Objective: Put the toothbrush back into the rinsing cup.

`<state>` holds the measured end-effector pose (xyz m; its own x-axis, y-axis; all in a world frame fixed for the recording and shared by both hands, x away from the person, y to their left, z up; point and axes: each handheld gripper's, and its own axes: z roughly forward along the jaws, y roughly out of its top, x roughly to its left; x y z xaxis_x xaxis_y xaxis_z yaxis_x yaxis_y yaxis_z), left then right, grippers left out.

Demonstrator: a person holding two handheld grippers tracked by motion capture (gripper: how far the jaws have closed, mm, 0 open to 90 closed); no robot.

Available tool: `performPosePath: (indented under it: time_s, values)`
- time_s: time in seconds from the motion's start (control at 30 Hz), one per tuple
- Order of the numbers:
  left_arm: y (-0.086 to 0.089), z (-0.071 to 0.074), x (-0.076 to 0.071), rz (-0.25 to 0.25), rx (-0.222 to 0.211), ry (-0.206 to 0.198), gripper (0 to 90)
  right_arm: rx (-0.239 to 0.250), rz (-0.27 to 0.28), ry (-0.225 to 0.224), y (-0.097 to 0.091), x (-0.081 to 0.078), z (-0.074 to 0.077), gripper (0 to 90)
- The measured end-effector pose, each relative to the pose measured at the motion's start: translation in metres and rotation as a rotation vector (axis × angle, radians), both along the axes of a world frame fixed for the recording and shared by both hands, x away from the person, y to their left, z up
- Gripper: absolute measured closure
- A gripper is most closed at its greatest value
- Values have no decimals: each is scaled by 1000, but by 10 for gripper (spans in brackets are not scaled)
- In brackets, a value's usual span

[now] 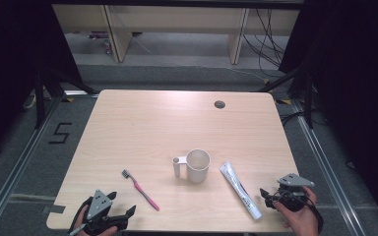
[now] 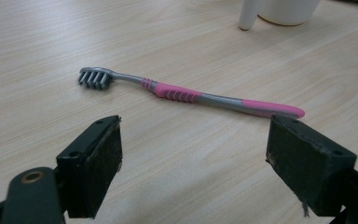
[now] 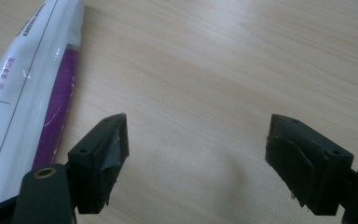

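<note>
Table (image 1: 142, 123) holds one toothbrush (image 1: 141, 190), one mug (image 1: 195, 165), one toothpaste tube (image 1: 239, 189).

My toothbrush (image 2: 186, 94) is pink and grey with dark bristles; the tube (image 3: 32, 98) is white with a purple stripe and small print. The mug (image 1: 194, 165) is cream-white, my worktop (image 1: 167, 128) pale wood-grain, and my claws' jaws are black.
</note>
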<state>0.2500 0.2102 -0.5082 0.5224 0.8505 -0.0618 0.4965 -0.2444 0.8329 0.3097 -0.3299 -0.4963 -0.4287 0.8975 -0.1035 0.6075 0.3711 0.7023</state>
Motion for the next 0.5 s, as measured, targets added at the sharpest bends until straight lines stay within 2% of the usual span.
performPosePath:
  time_s: [0.07, 0.1, 0.13, 0.2, 0.23, 0.3, 0.4, 0.5]
  values:
    - [0, 0, 0, 2, -1, 2, 178, -1, 5, -5, 0, 1, 0, 222]
    - [0, 0, 0, -3, -23, 17, 178, -1, 4, -5, 0, 1, 0, 224]
    - [0, 0, 0, -3, -23, 17, 178, -1, 4, -5, 0, 1, 0, 224]
    - [0, -1, 0, -4, -61, 42, 178, 24, -24, 18, 1, -1, 1, 226]
    - [-1, -1, 1, 7, -65, 51, 178, 38, -20, 29, 1, -1, 1, 226]
    - [-3, 0, 2, 15, -73, 64, 183, 7, -4, -13, -2, 1, 0, 227]
    - [-5, 3, 3, 9, -59, 77, 206, 20, -18, -6, -1, 1, 0, 228]
    - [-6, 4, 5, 19, -60, 87, 240, 16, -6, -17, -2, 1, -1, 229]
